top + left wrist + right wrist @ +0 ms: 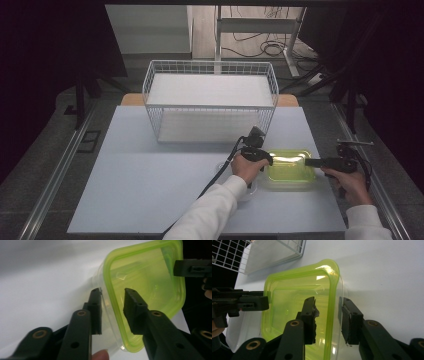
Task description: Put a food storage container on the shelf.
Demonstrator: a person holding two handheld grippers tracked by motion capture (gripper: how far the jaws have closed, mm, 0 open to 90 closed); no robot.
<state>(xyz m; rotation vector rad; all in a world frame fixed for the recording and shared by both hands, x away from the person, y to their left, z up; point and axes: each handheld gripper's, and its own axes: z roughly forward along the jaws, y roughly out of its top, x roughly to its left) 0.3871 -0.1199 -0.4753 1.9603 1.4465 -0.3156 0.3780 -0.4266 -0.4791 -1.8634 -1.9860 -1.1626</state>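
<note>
A translucent green container (291, 169) lies on the pale table (150, 170), right of centre and near the front. A clear plastic container (239, 189) sits against its left side, partly under my left hand. My left gripper (266, 161) comes in from the left. In the left gripper view it (112, 291) stands open with the green container (147, 282) rim and the clear wall (107, 315) between its jaws. My right gripper (308, 162) comes in from the right. It (328, 300) is open astride the green container's (294, 305) right rim, one jaw inside and one outside.
A white wire basket (210, 100) stands at the back centre of the table, a short way behind the container. The table edge runs close to my right hand. Cables and a table frame lie on the floor beyond.
</note>
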